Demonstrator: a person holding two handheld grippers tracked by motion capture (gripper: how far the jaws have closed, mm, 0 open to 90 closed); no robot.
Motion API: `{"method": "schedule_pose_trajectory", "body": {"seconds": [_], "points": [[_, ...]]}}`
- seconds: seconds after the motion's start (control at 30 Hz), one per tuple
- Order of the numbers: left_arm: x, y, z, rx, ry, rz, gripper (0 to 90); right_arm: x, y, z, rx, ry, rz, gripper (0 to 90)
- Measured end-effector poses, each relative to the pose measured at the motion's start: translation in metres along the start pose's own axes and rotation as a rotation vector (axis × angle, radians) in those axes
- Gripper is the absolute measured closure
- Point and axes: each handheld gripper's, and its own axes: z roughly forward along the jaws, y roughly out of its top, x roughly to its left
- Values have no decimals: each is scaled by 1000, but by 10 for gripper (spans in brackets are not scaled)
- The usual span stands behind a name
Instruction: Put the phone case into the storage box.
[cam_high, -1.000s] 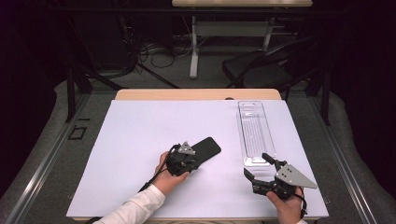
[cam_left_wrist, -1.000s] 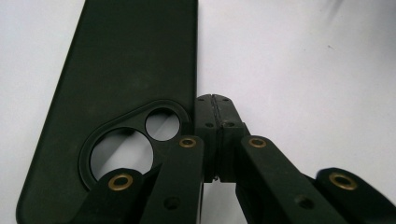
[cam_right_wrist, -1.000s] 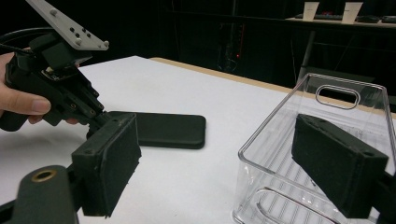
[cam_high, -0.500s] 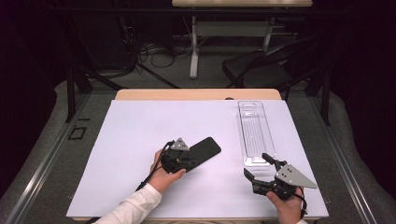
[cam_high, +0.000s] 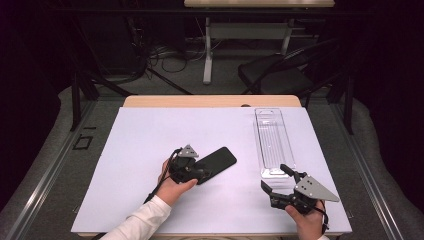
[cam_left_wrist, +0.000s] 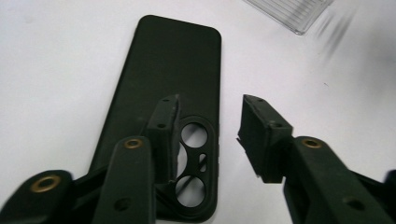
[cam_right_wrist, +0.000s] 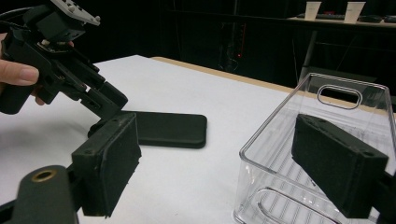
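Note:
A black phone case (cam_high: 218, 161) lies flat on the white table cover, slanted, with its camera cutouts toward my left gripper (cam_high: 201, 173). In the left gripper view the case (cam_left_wrist: 173, 70) runs away from my left gripper (cam_left_wrist: 211, 103). Those jaws have just been opening and stand apart: one hangs over the cutout end, the other over bare table, and neither pad presses on the case. My right gripper (cam_high: 273, 176) stands open at the near end of the clear tray (cam_high: 274, 142), holding nothing. From my right gripper (cam_right_wrist: 224, 154) I see the case (cam_right_wrist: 163, 128) and the left gripper (cam_right_wrist: 105, 100) beyond.
The clear plastic tray (cam_right_wrist: 275, 116) lies lengthwise on the right side of the table, and a corner of it shows as the tray (cam_left_wrist: 294, 14) in the left gripper view. The white cover (cam_high: 150, 140) is bare on the left. Dark chairs and table legs stand beyond the far edge.
The left jaws opened and let go of the phone case, which rests on the table. The left hand drew back slightly toward the left. The right gripper stayed put.

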Motion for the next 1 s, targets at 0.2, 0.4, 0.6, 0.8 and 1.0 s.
{"method": "schedule_pose_trajectory", "body": {"seconds": [0.2, 0.4, 0.6, 0.8, 1.0], "points": [[2, 0, -1, -17, 22, -7, 468, 0, 0, 0, -2, 2, 2, 143], [3, 2, -3, -18, 34, 4, 458, 0, 0, 0, -2, 2, 2, 143], [4, 3, -6, -25, 47, 9, 458, 0, 0, 0, 0, 3, -1, 143], [6, 5, -11, -47, 51, 10, 424, 0, 0, 0, 0, 3, 0, 143], [11, 7, -15, -55, 35, -8, 415, 0, 0, 0, 1, 3, -2, 143]]}}
